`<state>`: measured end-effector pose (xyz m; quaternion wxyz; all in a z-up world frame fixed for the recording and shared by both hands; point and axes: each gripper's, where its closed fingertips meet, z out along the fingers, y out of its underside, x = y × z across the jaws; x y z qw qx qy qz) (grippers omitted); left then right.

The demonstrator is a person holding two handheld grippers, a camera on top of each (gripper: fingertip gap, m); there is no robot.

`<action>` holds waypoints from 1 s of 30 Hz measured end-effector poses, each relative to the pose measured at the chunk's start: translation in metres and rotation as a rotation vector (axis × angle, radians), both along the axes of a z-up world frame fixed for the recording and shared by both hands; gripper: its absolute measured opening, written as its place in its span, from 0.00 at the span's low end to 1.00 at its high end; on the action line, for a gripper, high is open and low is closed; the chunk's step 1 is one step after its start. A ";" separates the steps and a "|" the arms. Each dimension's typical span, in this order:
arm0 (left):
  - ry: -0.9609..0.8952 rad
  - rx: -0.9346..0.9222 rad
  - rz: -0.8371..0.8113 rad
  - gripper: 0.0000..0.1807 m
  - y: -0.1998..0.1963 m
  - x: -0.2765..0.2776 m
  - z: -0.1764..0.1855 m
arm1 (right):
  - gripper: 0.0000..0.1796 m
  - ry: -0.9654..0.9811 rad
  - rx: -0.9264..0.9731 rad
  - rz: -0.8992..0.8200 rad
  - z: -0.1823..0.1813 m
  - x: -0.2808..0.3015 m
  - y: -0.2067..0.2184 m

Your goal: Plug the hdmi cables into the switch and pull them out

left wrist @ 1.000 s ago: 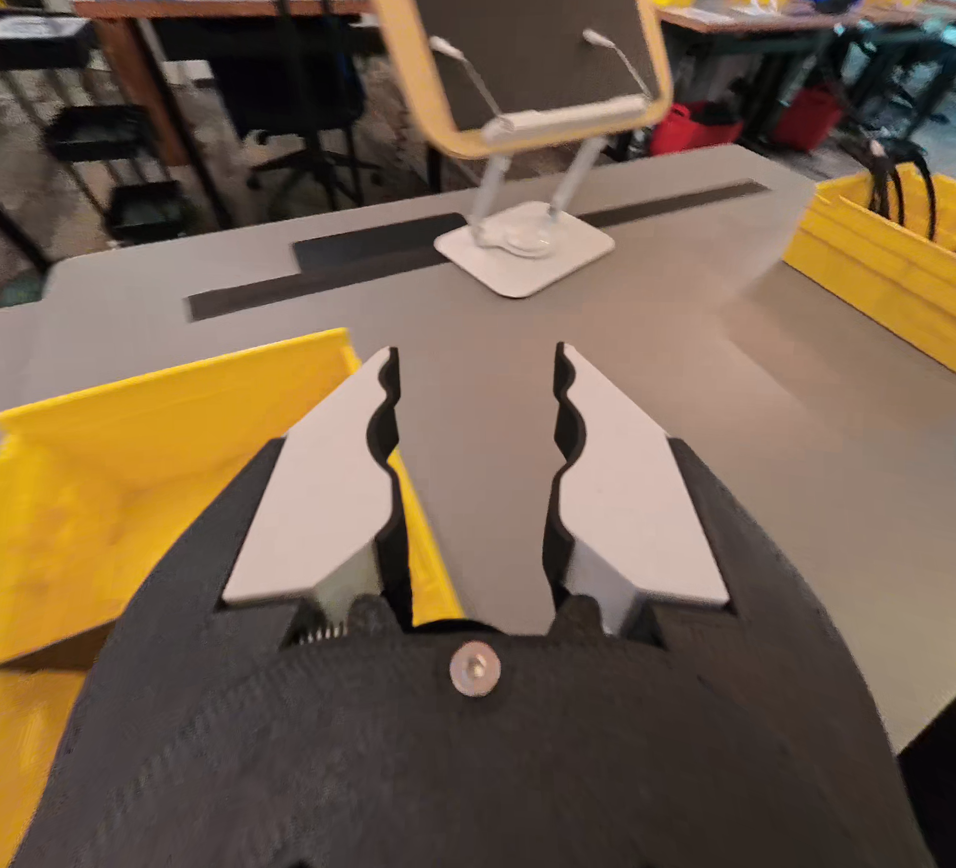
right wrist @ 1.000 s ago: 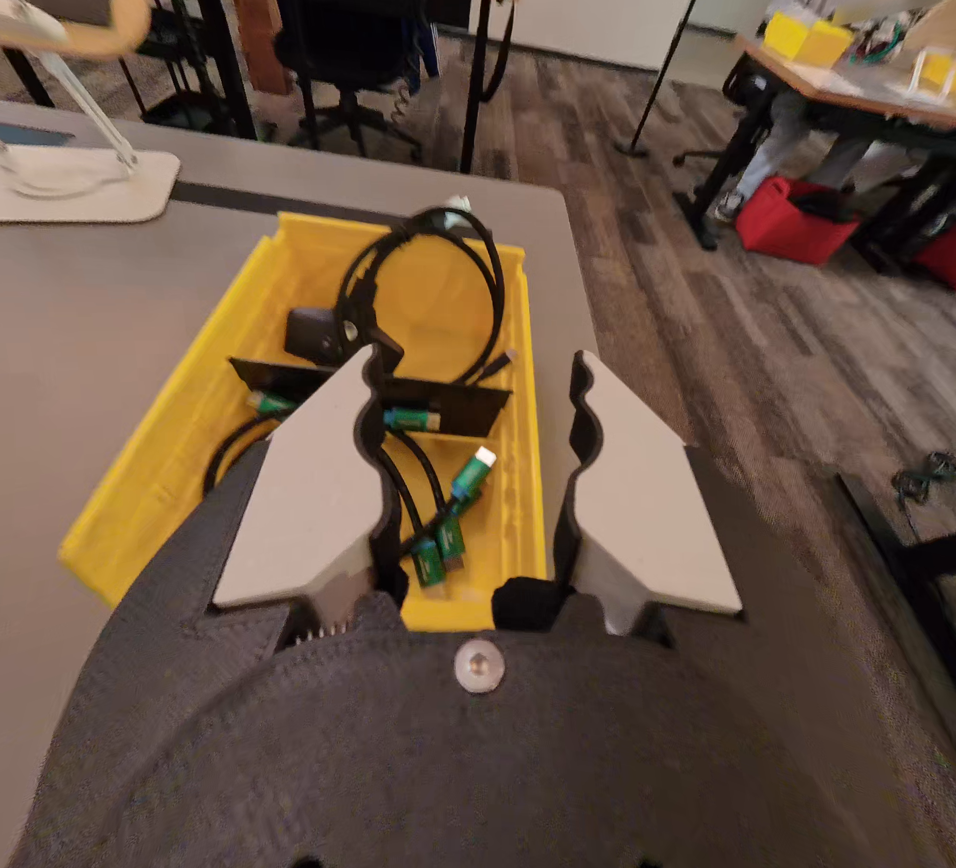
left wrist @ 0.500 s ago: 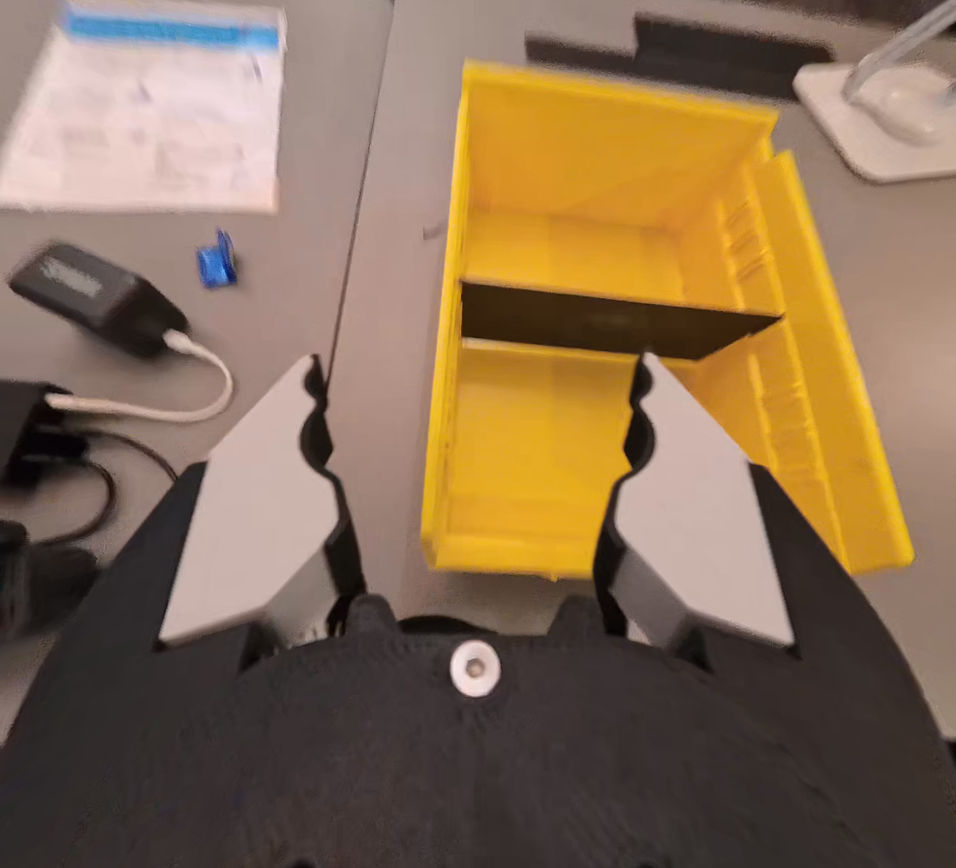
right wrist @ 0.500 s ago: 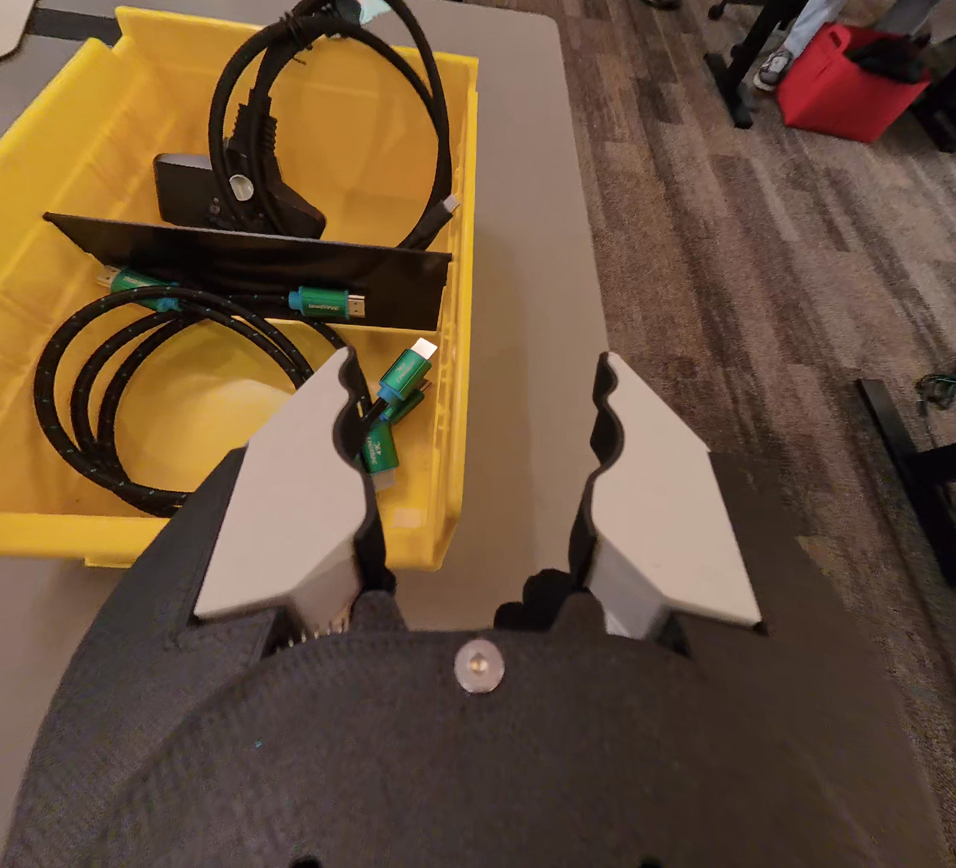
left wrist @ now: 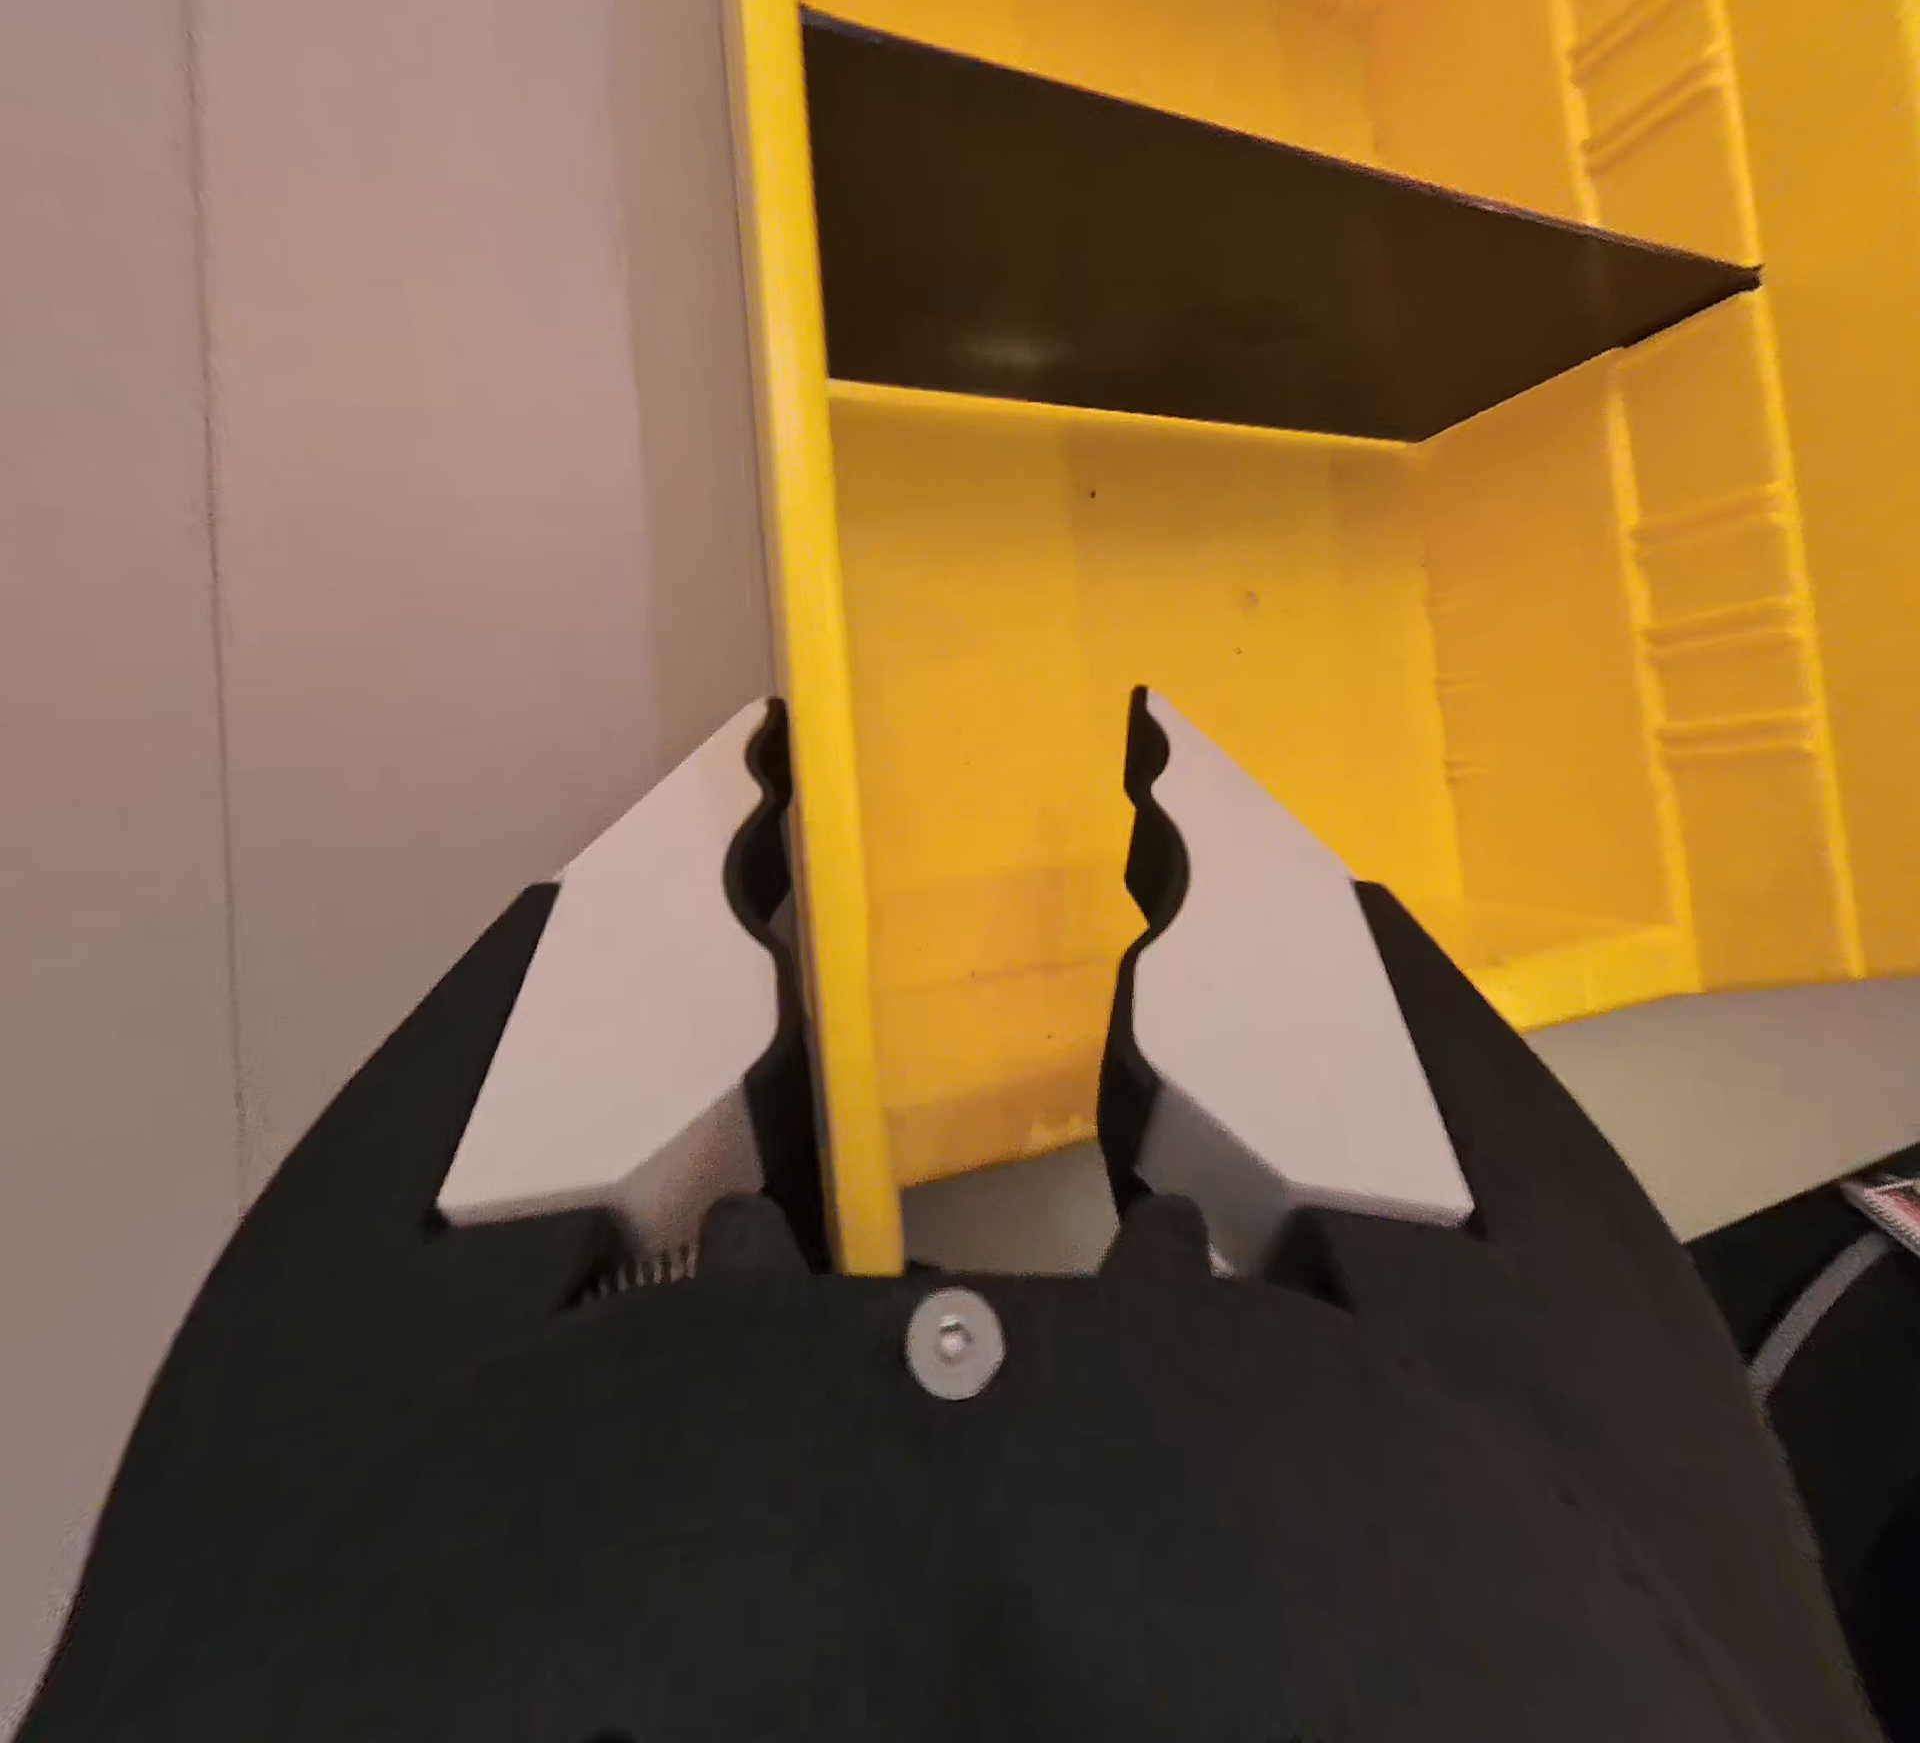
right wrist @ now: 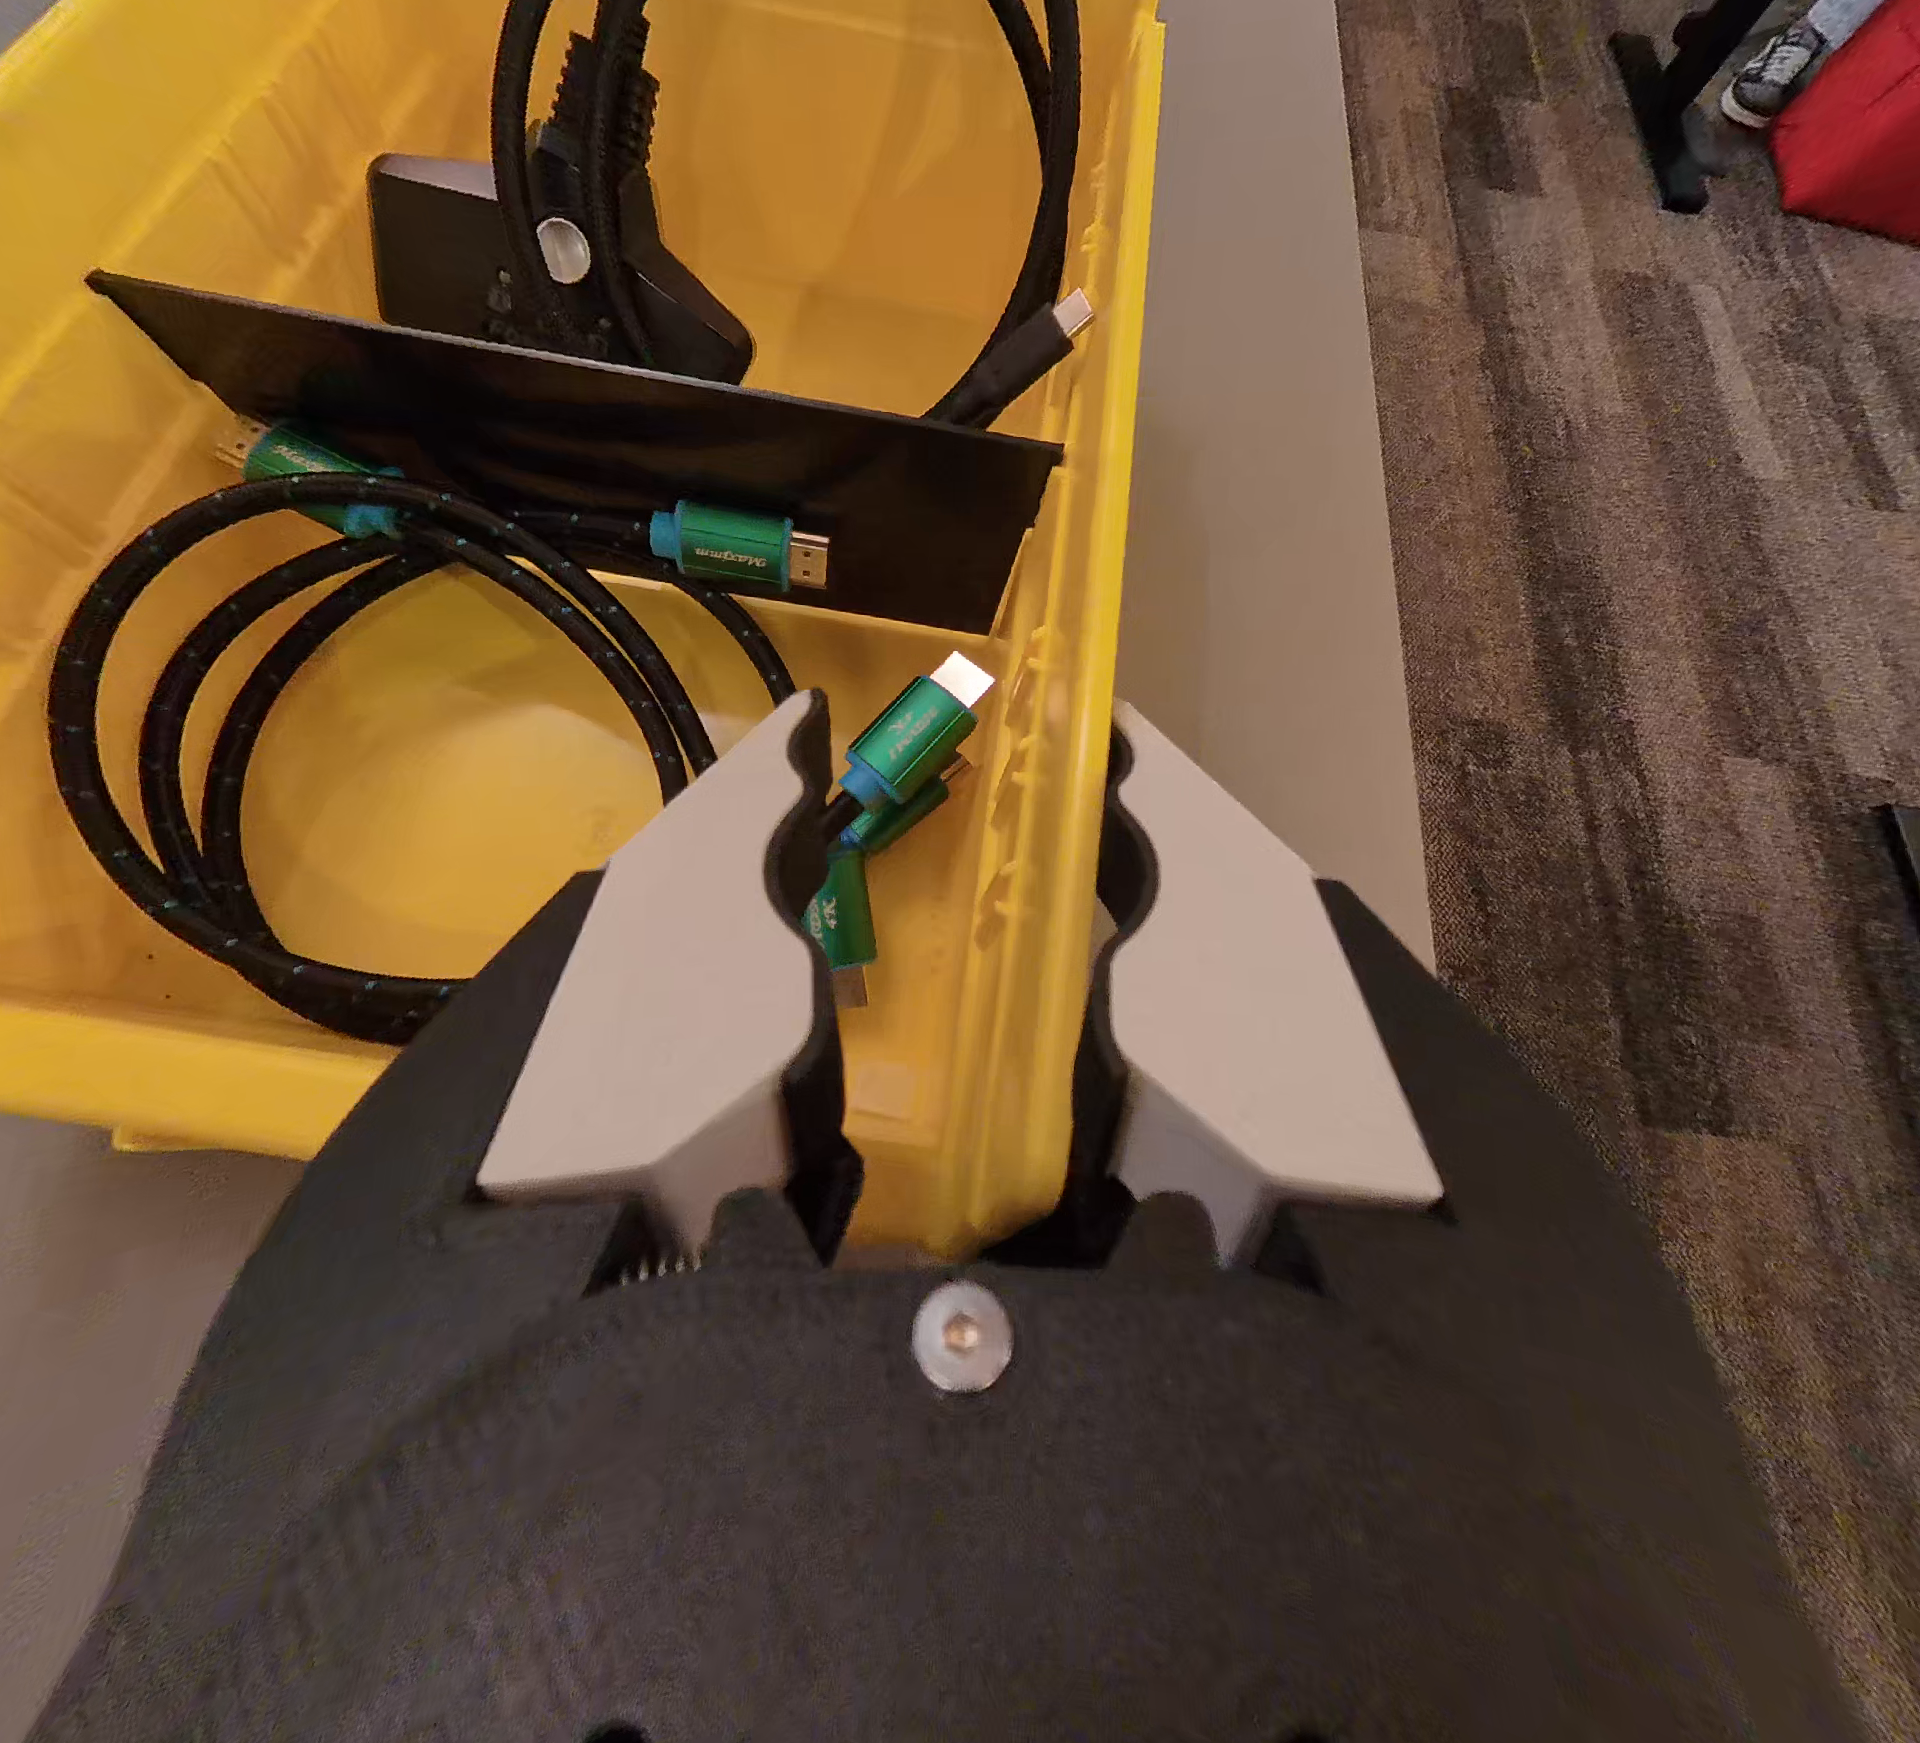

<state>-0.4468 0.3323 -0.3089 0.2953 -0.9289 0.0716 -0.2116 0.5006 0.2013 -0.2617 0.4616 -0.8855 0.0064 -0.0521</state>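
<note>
1. HDMI cables (right wrist: 312, 758) lie in the near compartment of the yellow bin (right wrist: 1101, 259) that fills the upper left of my right wrist view; their braided black loops sit at left centre, and the green-shelled plugs (right wrist: 914, 727) cluster at centre frame, just ahead of my right hand-held gripper (right wrist: 966, 727).
2. The switch (right wrist: 447, 239), a small dark box, is in the far compartment, beyond the black divider (right wrist: 582, 436), with another coiled black cable (right wrist: 1049, 83) draped over it.
3. My right hand-held gripper is spread wide and empty; the bin's right wall runs between its fingers, left finger inside, right finger outside.
4. The topmost plug points its metal tip up and to the right, long axis diagonal, just off my left fingertip. I judge this gripper nearest the cables and must shift left to clear the wall.
5. My left hand-held gripper (left wrist: 956, 706) is also wide and empty, straddling the left wall of a second, empty yellow bin (left wrist: 1143, 758) on the grey tabletop (left wrist: 364, 446).
</note>
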 end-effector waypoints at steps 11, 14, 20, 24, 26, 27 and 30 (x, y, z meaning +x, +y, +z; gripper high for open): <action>-0.072 0.073 -0.007 0.13 0.013 0.023 0.008 | 0.06 0.043 0.004 0.055 -0.020 -0.007 0.006; -0.072 0.084 -0.087 0.07 0.011 0.046 0.009 | 0.06 0.029 0.001 0.059 -0.020 -0.015 0.009; -0.093 0.139 -0.062 0.03 0.022 0.055 0.018 | 0.07 0.037 0.004 0.107 -0.019 -0.048 0.019; -0.138 0.213 -0.042 0.03 0.026 0.054 0.039 | 0.07 0.043 0.001 0.145 -0.020 -0.082 0.031; -0.186 0.242 -0.030 0.03 0.026 0.053 0.050 | 0.08 0.055 -0.001 0.171 -0.020 -0.105 0.039; -0.210 0.258 -0.024 0.03 0.026 0.052 0.056 | 0.10 0.064 0.000 0.185 -0.021 -0.118 0.043; -0.261 0.313 -0.012 0.03 0.026 0.050 0.076 | 0.13 0.062 -0.004 0.222 -0.021 -0.157 0.053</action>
